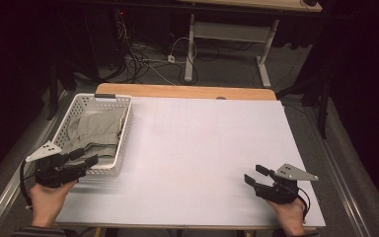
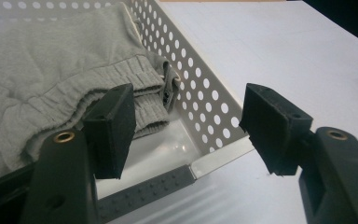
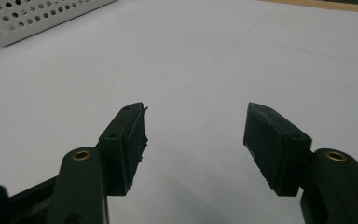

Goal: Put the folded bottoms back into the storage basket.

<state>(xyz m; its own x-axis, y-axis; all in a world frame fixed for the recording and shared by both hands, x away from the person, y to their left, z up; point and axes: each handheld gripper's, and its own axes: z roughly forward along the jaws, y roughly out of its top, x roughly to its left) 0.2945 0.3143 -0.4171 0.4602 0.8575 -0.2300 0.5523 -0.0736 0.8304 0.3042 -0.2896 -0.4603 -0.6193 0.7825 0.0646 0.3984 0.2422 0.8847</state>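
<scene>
A grey garment (image 1: 94, 132) is seen lying crumpled inside the white perforated basket (image 1: 124, 143) at the counter's (image 1: 202, 148) left edge. The left gripper (image 1: 90, 157) is held released at the basket's near corner, nothing between its jaws; the right gripper (image 1: 255, 175) is likewise released, over bare counter. The reach appears to be in hand; next, the elastic waistband (image 2: 98, 88) would need to be straddled and pinched.
</scene>
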